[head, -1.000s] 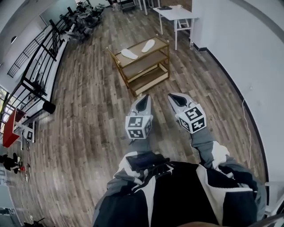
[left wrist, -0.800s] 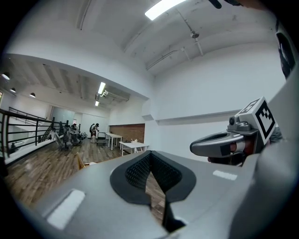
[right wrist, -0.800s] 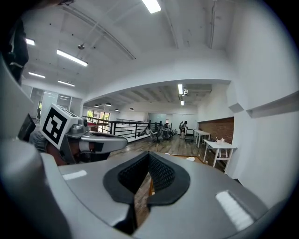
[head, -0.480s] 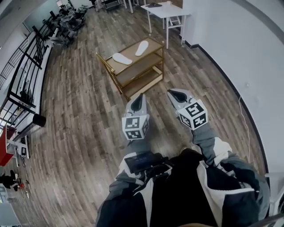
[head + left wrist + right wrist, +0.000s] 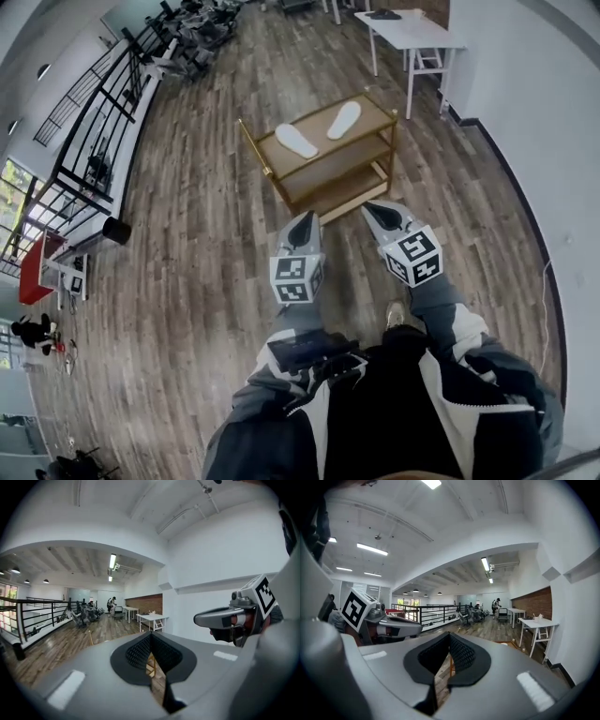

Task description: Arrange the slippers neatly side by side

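Two white slippers lie apart on the top shelf of a wooden cart [image 5: 377,111]: the left slipper [image 5: 296,141] angled one way, the right slipper [image 5: 344,119] angled the other. In the head view my left gripper [image 5: 305,220] and right gripper [image 5: 380,211] are held in front of my body, short of the cart, both shut and empty. The left gripper view has its own jaws [image 5: 151,641] closed, with the right gripper [image 5: 220,618] at its right. The right gripper view has closed jaws [image 5: 449,641] too, with the left gripper [image 5: 396,626] at its left.
The cart stands on a wood-plank floor [image 5: 187,244]. A white table [image 5: 408,33] stands behind it near the white wall [image 5: 534,103]. A black railing [image 5: 103,131] runs along the left, with chairs and equipment beyond. A person stands far off by tables [image 5: 497,605].
The view has shifted: the cart with the slippers now sits nearer and more to the right in the head view. Both grippers stay shut, side by side.
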`<state>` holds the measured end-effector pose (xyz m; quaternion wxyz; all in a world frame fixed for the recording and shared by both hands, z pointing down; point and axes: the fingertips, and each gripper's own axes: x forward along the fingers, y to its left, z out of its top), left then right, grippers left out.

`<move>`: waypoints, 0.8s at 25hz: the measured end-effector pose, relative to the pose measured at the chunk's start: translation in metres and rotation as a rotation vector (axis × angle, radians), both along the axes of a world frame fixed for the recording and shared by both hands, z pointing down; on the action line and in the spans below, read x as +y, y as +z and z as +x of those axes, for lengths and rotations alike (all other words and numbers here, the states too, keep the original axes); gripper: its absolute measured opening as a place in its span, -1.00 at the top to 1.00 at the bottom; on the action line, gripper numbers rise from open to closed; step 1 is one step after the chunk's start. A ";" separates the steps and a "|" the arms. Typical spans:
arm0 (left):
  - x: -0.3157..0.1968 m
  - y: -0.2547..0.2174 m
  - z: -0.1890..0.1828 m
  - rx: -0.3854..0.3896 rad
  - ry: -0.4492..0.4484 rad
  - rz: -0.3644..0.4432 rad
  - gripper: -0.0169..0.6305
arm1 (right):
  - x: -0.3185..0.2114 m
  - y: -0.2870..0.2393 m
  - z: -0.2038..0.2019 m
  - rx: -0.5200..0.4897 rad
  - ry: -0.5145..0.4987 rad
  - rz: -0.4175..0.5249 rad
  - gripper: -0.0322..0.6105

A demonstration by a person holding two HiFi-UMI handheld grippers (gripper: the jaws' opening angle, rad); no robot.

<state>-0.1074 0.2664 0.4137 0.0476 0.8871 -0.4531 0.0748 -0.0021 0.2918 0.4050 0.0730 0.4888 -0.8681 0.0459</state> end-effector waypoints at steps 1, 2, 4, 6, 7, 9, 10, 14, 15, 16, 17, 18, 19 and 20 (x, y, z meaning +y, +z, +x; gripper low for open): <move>-0.015 -0.001 0.011 0.011 -0.015 0.000 0.92 | -0.015 0.000 0.010 0.009 -0.019 0.003 0.88; -0.029 -0.003 0.020 0.024 -0.027 -0.003 0.92 | -0.030 -0.001 0.019 0.016 -0.034 0.007 0.88; -0.052 -0.010 0.030 0.033 -0.061 0.000 0.92 | -0.055 -0.004 0.030 0.015 -0.065 0.014 0.88; -0.070 -0.016 0.035 0.027 -0.102 0.015 0.92 | -0.079 -0.005 0.035 0.008 -0.096 0.014 0.88; -0.079 -0.018 0.040 0.018 -0.117 0.021 0.92 | -0.090 -0.005 0.039 0.004 -0.109 0.008 0.88; -0.093 -0.018 0.054 -0.004 -0.130 0.031 0.92 | -0.110 -0.003 0.047 -0.005 -0.129 -0.009 0.88; -0.100 -0.019 0.062 -0.013 -0.132 0.039 0.92 | -0.117 -0.003 0.051 -0.008 -0.137 -0.015 0.88; -0.128 -0.019 0.088 -0.034 -0.139 0.066 0.92 | -0.145 0.002 0.068 0.011 -0.161 -0.027 0.88; -0.135 -0.017 0.092 -0.031 -0.141 0.063 0.92 | -0.152 0.004 0.073 0.010 -0.160 -0.034 0.88; -0.142 -0.016 0.095 -0.024 -0.143 0.059 0.92 | -0.159 0.005 0.077 0.003 -0.159 -0.042 0.88; -0.150 -0.015 0.096 -0.018 -0.146 0.059 0.92 | -0.166 0.004 0.081 -0.002 -0.157 -0.047 0.88; -0.159 -0.016 0.097 -0.012 -0.148 0.061 0.92 | -0.174 0.003 0.083 -0.002 -0.154 -0.049 0.88; -0.169 -0.017 0.097 -0.006 -0.148 0.063 0.92 | -0.183 0.002 0.084 0.002 -0.150 -0.047 0.88; -0.179 -0.018 0.098 0.000 -0.145 0.064 0.92 | -0.192 0.000 0.086 0.006 -0.144 -0.045 0.88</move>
